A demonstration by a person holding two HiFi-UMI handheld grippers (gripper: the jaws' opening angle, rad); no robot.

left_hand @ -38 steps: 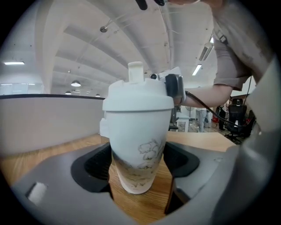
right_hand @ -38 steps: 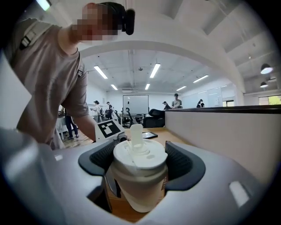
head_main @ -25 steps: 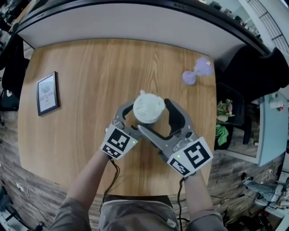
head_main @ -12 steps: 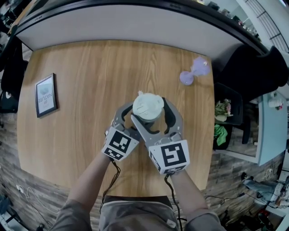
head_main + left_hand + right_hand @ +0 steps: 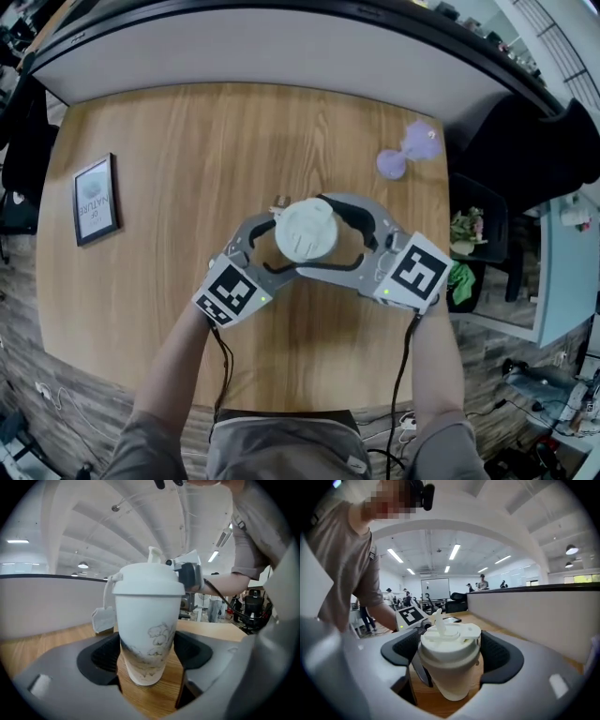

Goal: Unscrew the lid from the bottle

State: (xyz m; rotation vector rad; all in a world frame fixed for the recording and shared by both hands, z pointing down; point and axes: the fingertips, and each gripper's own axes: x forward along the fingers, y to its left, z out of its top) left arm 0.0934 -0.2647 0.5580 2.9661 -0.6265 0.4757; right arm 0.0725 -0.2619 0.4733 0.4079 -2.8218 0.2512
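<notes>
A white bottle (image 5: 146, 634) with a faint grey print stands upright on the wooden table (image 5: 178, 131). Its white lid (image 5: 306, 230) has a small spout tab. My left gripper (image 5: 147, 654) comes from the lower left in the head view, and its dark pads (image 5: 105, 656) press on both sides of the bottle's lower body. Coming in from the right, my right gripper (image 5: 450, 656) sits higher, shut on the lid (image 5: 451, 641), with a pad (image 5: 499, 656) on each side. In the head view both grippers' fingertips are partly hidden under the lid.
A small framed picture (image 5: 97, 197) lies at the table's left. A pale purple hourglass-shaped object (image 5: 408, 150) lies near the far right edge. Beyond the right edge are a black chair (image 5: 525, 141) and green items (image 5: 459, 277). A curved partition wall runs behind the table.
My right gripper swung from the lower right to below the bottle, then round to its right side. The lid's tab has turned slightly leftward. The left marker cube shifted a little down-left.
</notes>
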